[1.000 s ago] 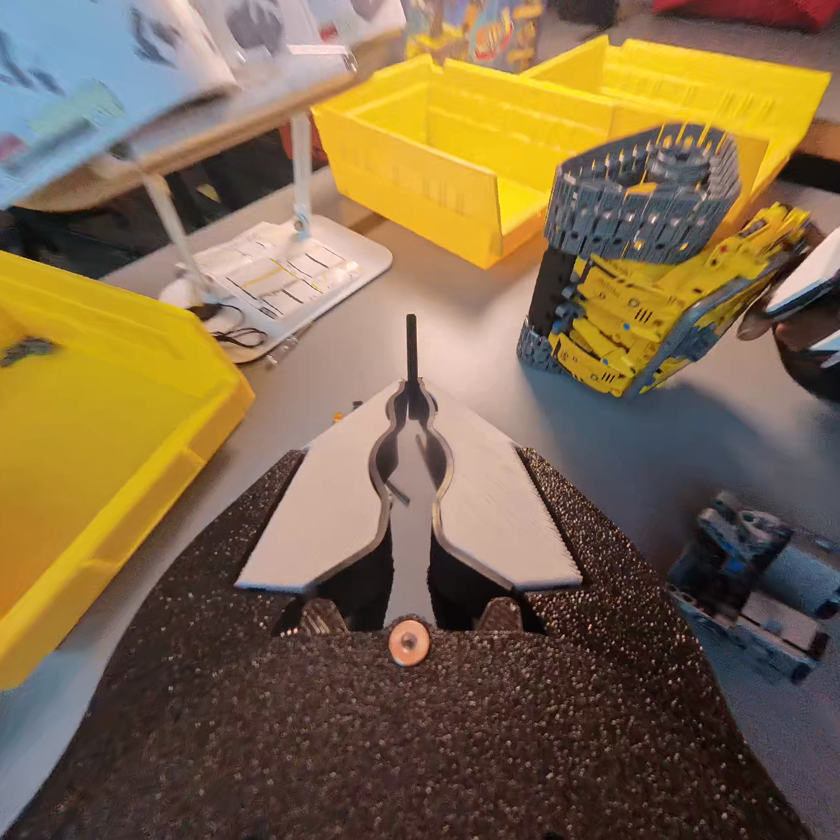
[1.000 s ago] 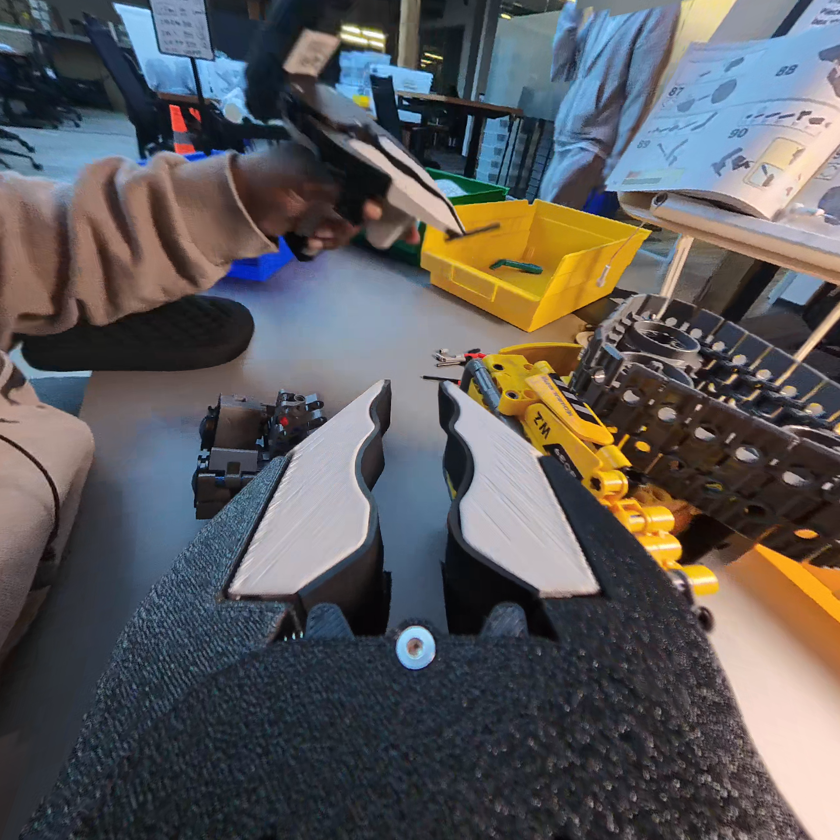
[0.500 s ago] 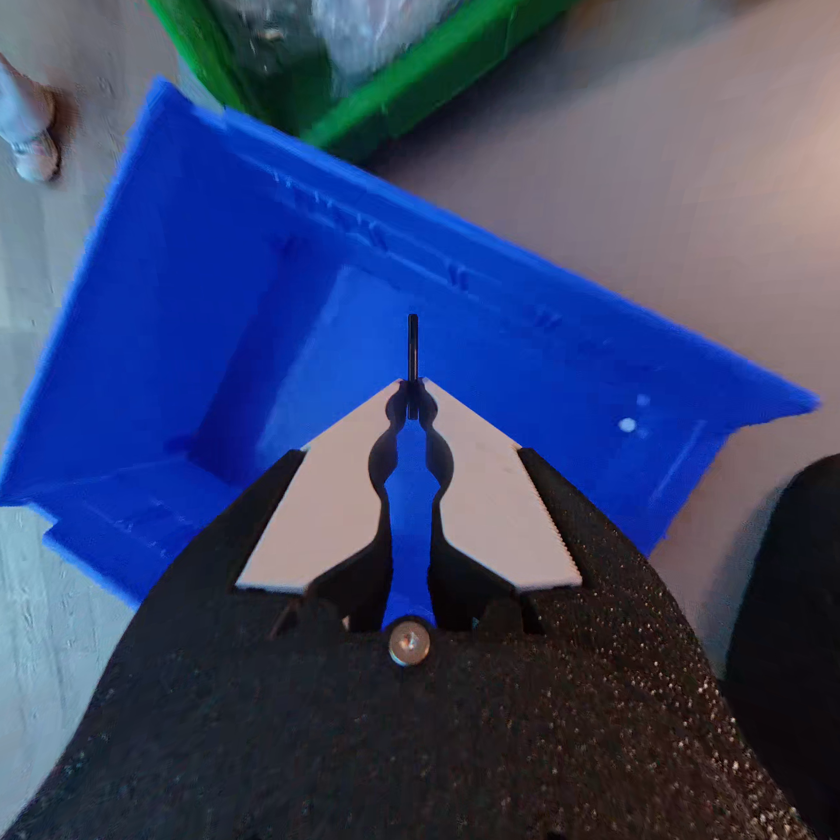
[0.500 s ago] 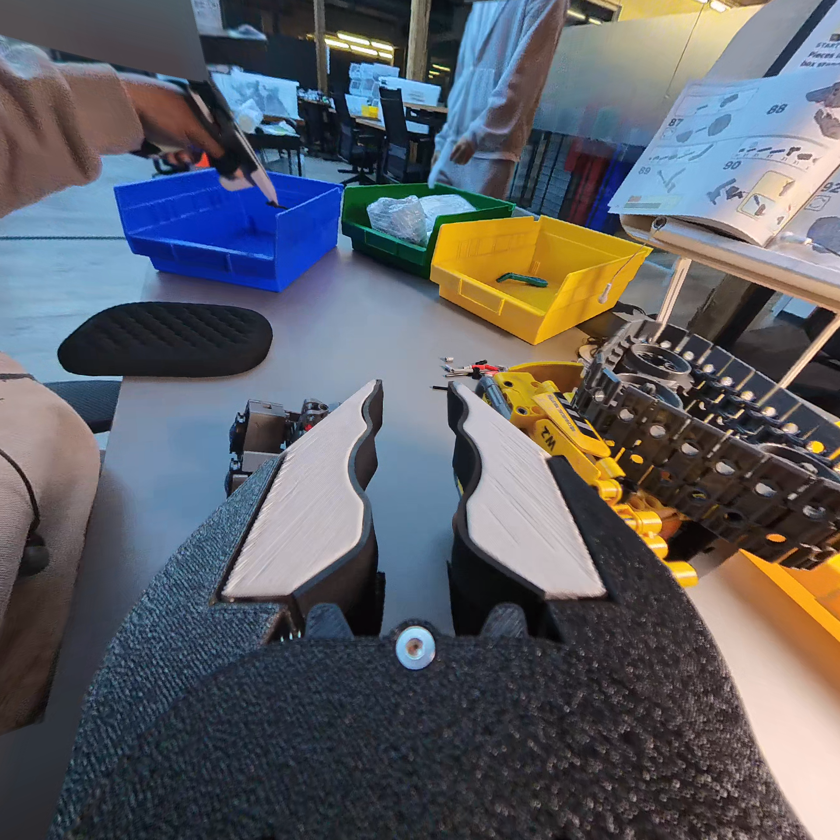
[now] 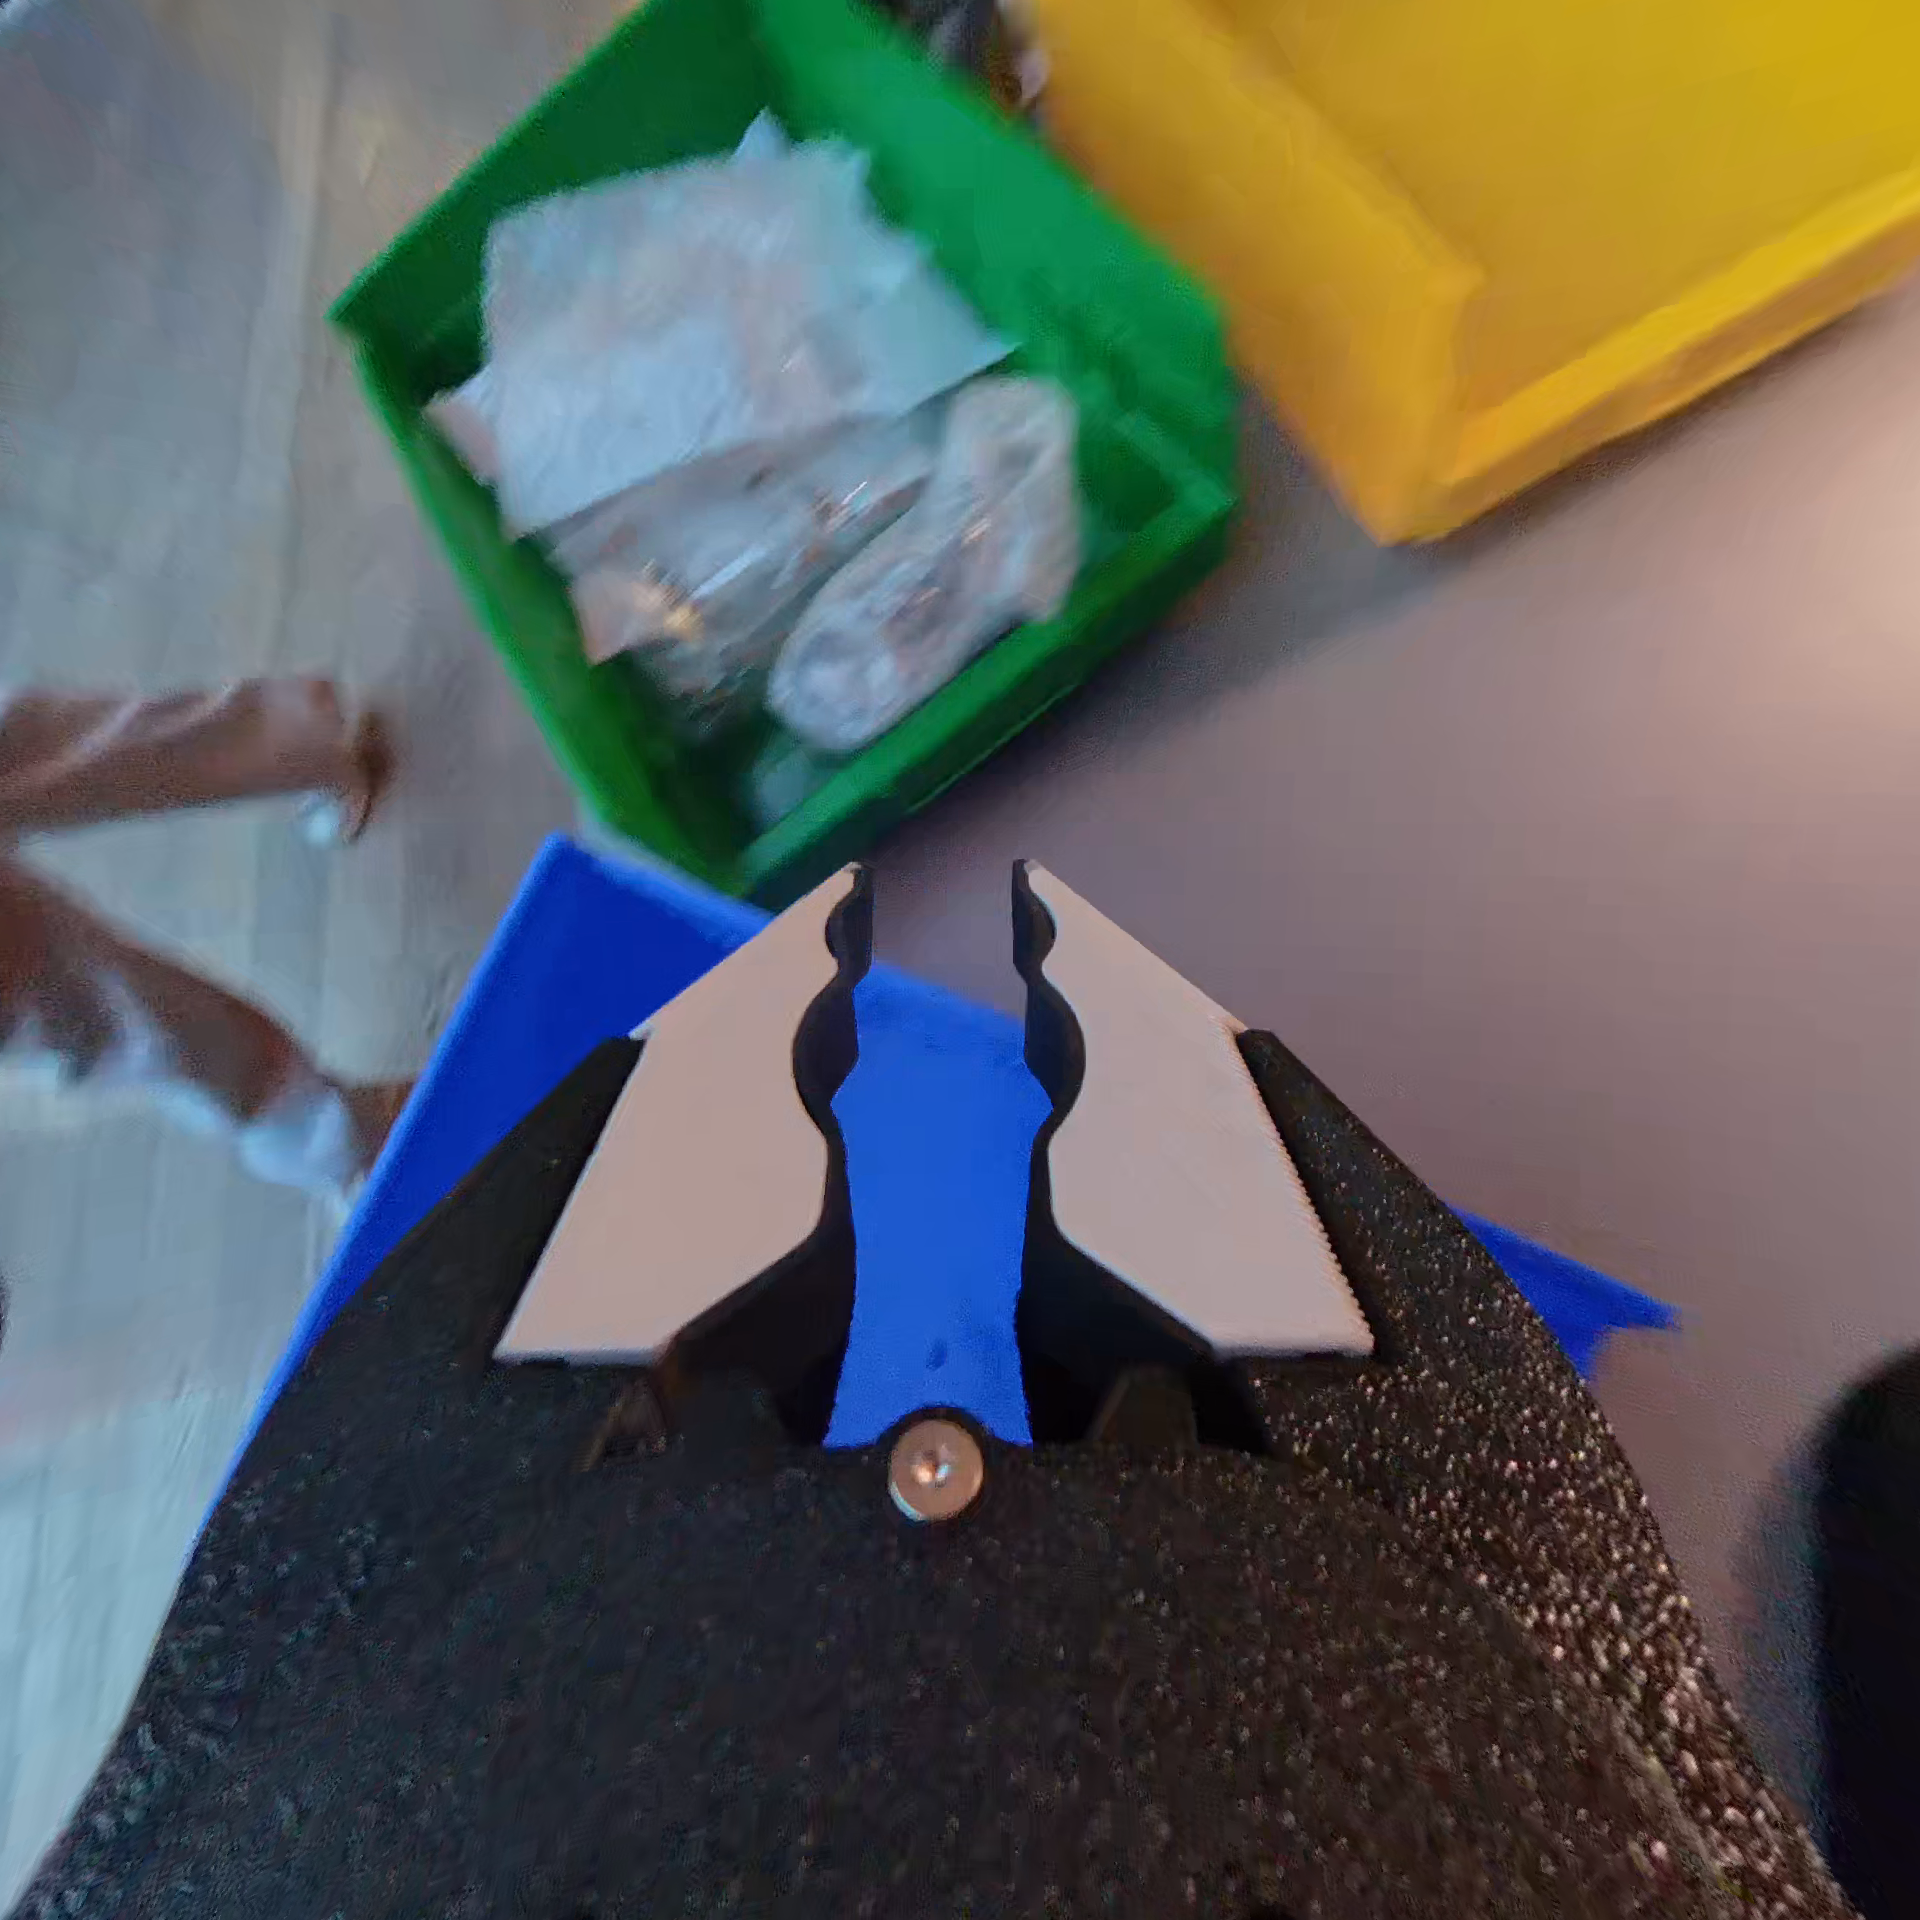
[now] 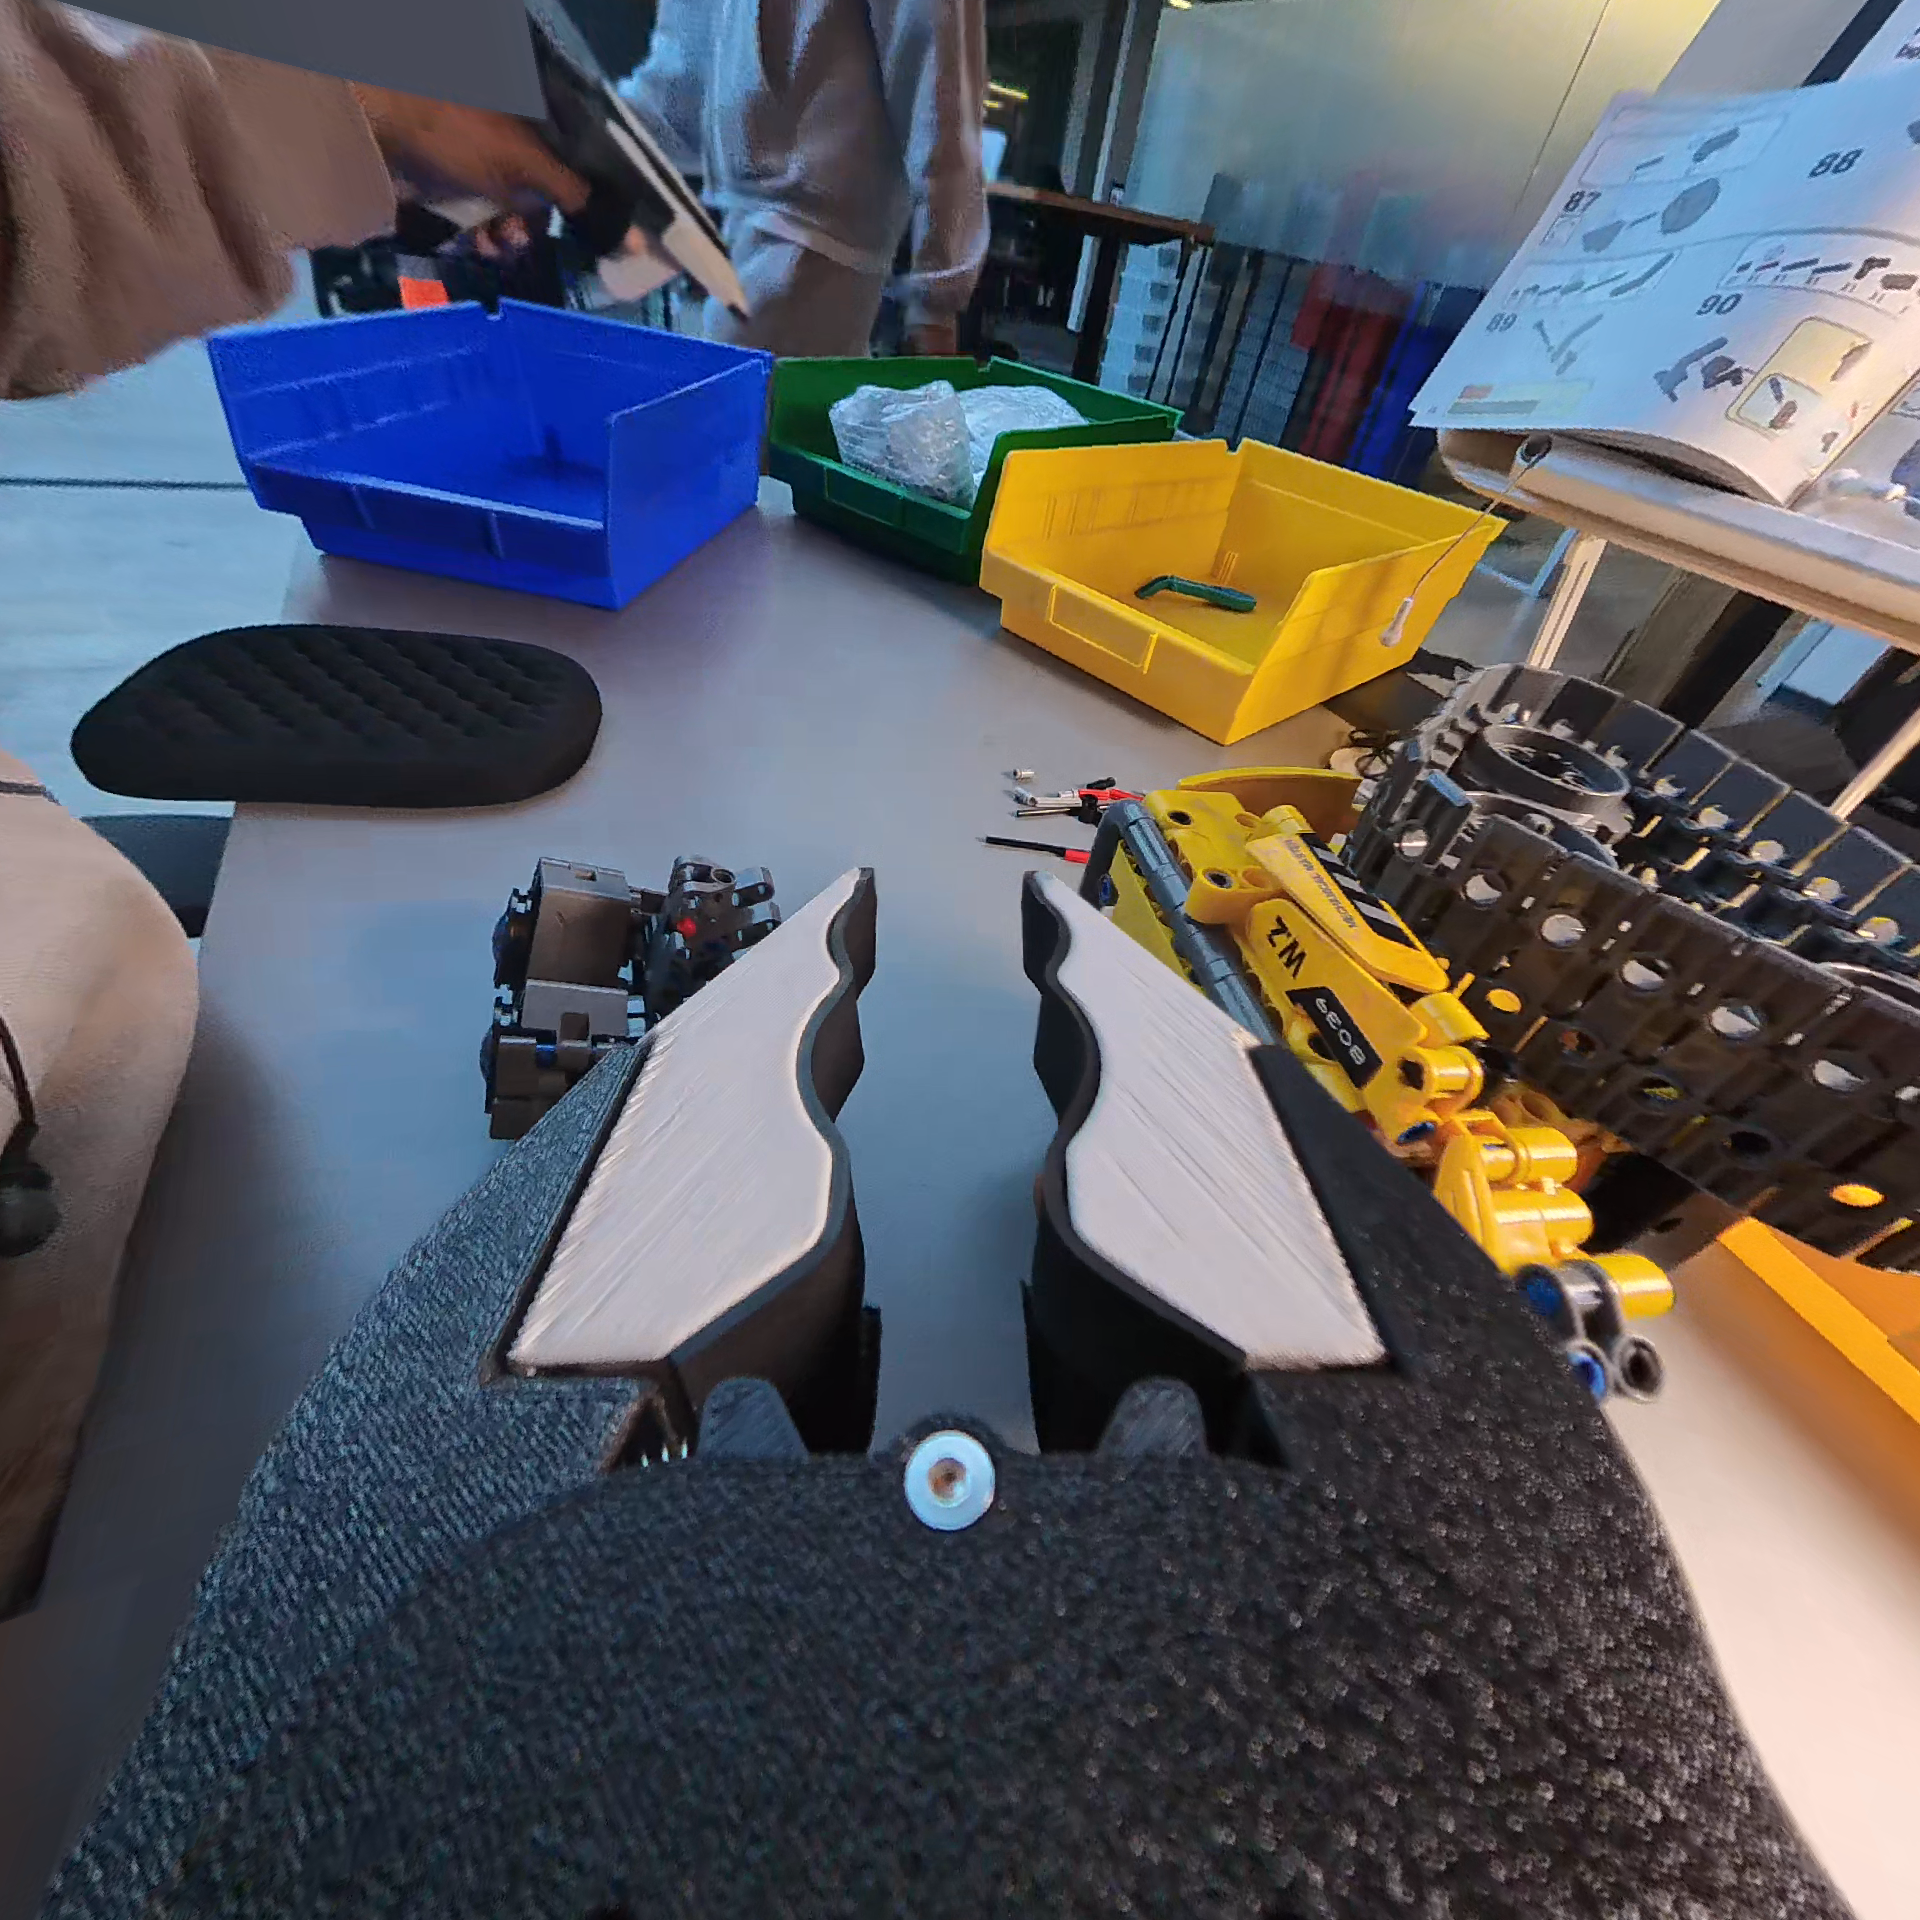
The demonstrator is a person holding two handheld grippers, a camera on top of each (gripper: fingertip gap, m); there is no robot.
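The grey bench (image 6: 831, 727) carries three bins along its far side: a blue bin (image 6: 499, 447) at left, a green bin (image 6: 894, 499) with clear plastic bags (image 6: 935, 436) in the middle, a yellow bin (image 6: 1226, 582) holding a green bent piece (image 6: 1195, 594) at right. A yellow-and-black tracked brick model (image 6: 1507, 987) lies tilted at near right, just beside the right gripper (image 6: 945, 904), whose fingers stand apart and empty. A small dark brick assembly (image 6: 613, 977) sits just left of it. The left gripper (image 5: 935, 894) hangs above the blue bin (image 5: 935, 1195), fingers apart, holding nothing. A thin black rod (image 6: 556, 457) stands inside that bin.
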